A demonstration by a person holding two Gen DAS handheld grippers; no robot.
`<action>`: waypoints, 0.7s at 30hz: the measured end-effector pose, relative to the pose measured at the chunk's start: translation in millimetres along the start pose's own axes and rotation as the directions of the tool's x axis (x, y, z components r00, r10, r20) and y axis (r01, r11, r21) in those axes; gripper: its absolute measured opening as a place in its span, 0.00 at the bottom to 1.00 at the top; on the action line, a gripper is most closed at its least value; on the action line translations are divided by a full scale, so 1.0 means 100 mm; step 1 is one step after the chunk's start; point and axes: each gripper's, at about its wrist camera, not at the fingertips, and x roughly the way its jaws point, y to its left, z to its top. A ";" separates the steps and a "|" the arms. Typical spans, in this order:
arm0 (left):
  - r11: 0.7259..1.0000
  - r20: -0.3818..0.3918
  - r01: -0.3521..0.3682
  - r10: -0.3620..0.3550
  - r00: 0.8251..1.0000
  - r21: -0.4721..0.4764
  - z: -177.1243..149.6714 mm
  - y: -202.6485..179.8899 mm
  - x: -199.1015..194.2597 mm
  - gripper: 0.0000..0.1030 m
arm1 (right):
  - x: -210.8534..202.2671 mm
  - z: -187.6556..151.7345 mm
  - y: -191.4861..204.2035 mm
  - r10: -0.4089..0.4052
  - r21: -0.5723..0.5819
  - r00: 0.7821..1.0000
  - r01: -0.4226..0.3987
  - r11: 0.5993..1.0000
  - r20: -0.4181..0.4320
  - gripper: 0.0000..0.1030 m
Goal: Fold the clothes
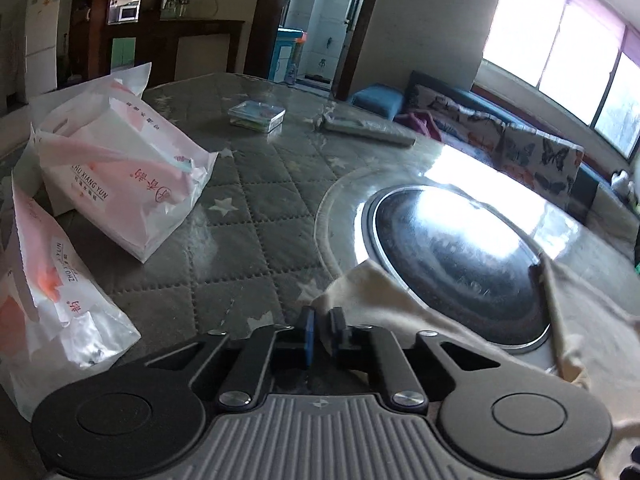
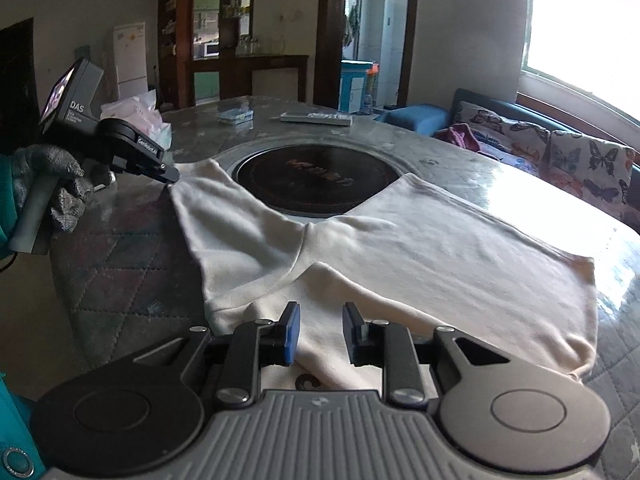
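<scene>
On my far left, two white-and-pink plastic tissue packs (image 1: 128, 184) sit on the grey quilted star-print table cover (image 1: 240, 248), well apart from the work, which I judge leaves the middle free for folding. Next comes my left claw (image 1: 322, 334): its jaws are pinched nearly together on a corner of the cream cotton garment (image 2: 400, 240). In the right wrist view that same claw (image 2: 170, 178) sits at the tip of the garment's left-hand flap, low against the table. I hold that corner, I think, so the cloth stays taut and ready to be drawn over.

The garment lies flat on the table, partly over the round black glass cooktop (image 2: 312, 180) set into it. Its long axis runs left to right across my view. Two flaps point away from me toward the cooktop, with a V-shaped gap between them, while the nearest edge comes toward my right claw.

That right claw (image 2: 322, 336) stands with its blue-padded jaws apart, holding nothing, just above a raised fold at the near edge. I judge it is poised to take that edge.

Beyond, a clear plastic box (image 1: 256, 117) and a grey remote control (image 1: 368, 131) rest at the far side.
</scene>
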 end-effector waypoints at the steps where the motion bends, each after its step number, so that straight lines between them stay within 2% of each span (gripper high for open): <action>1: 1.000 0.010 0.016 -0.016 1.000 -0.004 0.01 -0.01 -0.03 0.06 | -0.02 0.00 -0.01 -0.003 0.006 1.000 0.003 1.000 0.005 0.22; 5: 0.992 0.054 0.120 -0.122 0.991 0.036 0.09 -0.23 -0.29 0.06 | -0.09 -0.01 -0.09 -0.019 0.041 1.000 0.018 0.999 0.025 0.22; 9: 0.959 0.052 0.263 -0.270 0.961 0.110 0.13 -0.63 -0.55 0.06 | -0.18 -0.05 -0.21 -0.054 0.095 0.998 0.049 0.994 0.045 0.22; 12: 0.915 0.029 0.368 -0.377 0.926 0.164 0.12 -0.99 -0.72 0.06 | -0.28 -0.10 -0.33 -0.084 0.147 0.995 0.075 0.986 0.060 0.22; 16: 0.835 -0.023 0.493 -0.503 0.864 0.245 0.02 -1.53 -0.87 0.06 | -0.41 -0.19 -0.50 -0.130 0.213 0.989 0.111 0.971 0.076 0.22; 19: 0.771 -0.082 0.571 -0.573 0.815 0.282 -0.11 -1.91 -0.90 0.06 | -0.53 -0.28 -0.63 -0.168 0.267 0.982 0.141 0.953 0.082 0.22; 21: 0.740 -0.127 0.609 -0.600 0.789 0.285 -0.19 -2.11 -0.87 0.06 | -0.60 -0.35 -0.71 -0.190 0.302 0.978 0.157 0.940 0.083 0.22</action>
